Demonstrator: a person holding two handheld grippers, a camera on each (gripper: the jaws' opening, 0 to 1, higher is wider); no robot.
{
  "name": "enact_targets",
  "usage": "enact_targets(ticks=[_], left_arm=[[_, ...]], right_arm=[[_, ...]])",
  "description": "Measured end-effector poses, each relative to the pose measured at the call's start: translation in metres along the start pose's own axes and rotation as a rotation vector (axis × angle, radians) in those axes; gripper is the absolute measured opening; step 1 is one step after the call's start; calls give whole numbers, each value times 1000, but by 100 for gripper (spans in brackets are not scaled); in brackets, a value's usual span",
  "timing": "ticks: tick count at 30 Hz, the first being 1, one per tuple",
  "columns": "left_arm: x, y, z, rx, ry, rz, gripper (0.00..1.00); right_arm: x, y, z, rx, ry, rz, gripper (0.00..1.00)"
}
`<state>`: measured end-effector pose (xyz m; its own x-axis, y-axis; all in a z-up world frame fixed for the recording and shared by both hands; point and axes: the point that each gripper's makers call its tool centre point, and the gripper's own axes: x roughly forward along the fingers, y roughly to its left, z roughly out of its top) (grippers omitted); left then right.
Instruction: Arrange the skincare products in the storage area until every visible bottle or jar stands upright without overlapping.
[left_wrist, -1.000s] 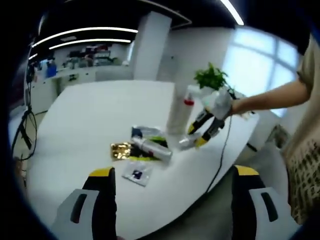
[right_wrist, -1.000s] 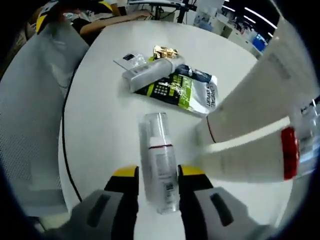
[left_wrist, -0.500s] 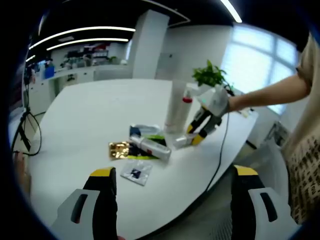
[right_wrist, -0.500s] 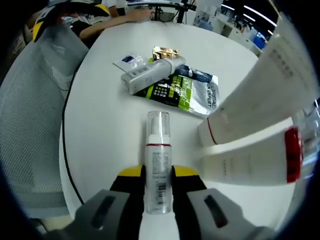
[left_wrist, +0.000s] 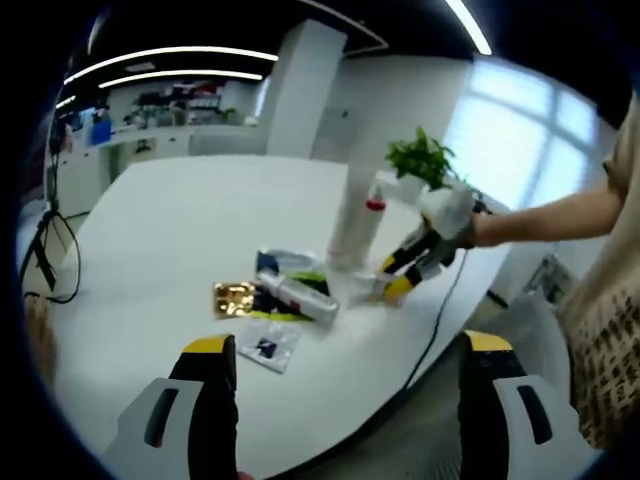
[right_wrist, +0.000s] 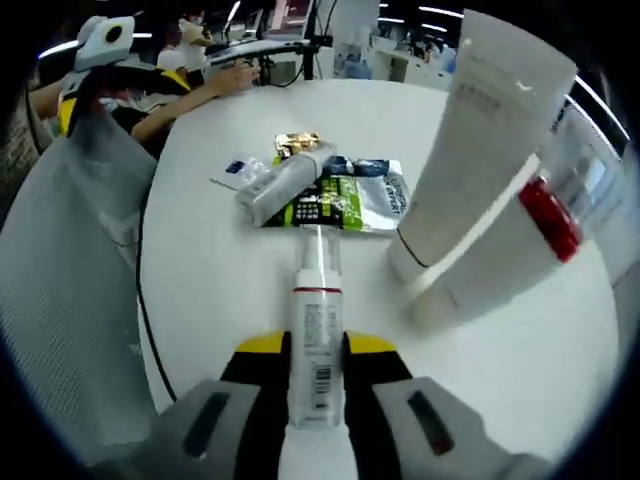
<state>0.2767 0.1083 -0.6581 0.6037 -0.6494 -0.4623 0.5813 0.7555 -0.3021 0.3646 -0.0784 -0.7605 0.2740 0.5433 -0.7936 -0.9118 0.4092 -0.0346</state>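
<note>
In the right gripper view my right gripper (right_wrist: 313, 348) is shut on a clear pump bottle (right_wrist: 317, 300) with a white label, which points away over the white table (right_wrist: 220, 300). To its right stand a tall white tube (right_wrist: 470, 150) and a leaning bottle with a red band (right_wrist: 520, 230). Further off lie a silver tube (right_wrist: 285, 180), a green packet (right_wrist: 350, 200), a gold sachet (right_wrist: 295, 143) and a small white sachet (right_wrist: 238, 170). My left gripper (left_wrist: 345, 375) hangs open off the table's near edge. From there the right gripper (left_wrist: 415, 265) is beside the white tube (left_wrist: 352, 215).
A grey mesh chair (right_wrist: 70, 300) stands close to the table's left edge in the right gripper view. A black cable (right_wrist: 145, 310) runs along that edge. A potted plant (left_wrist: 420, 155) sits behind the tubes. A person's arm (left_wrist: 560, 205) reaches in from the right.
The right gripper's jaws have closed on the pump bottle that lay between them. Its view has since tipped up. The left gripper stays open, barely moved.
</note>
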Motion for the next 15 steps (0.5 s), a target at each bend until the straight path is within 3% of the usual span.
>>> enact_targets(ticks=[6,9,11,15], left_arm=[[1,-8,1,-7,-1,-18,89],[2,-13,1,9,6,-27,89],[2,-15,2,11,6,-34,89],[2,-19,8,9,-6,-46,89]], right_arm=[[-10,14,9,104,-101,-15,19],[-16,22,17,165,-181,-13,19],[-21,31,27,253,-268,4,19],[-27,41,33,327,-343,8,19]])
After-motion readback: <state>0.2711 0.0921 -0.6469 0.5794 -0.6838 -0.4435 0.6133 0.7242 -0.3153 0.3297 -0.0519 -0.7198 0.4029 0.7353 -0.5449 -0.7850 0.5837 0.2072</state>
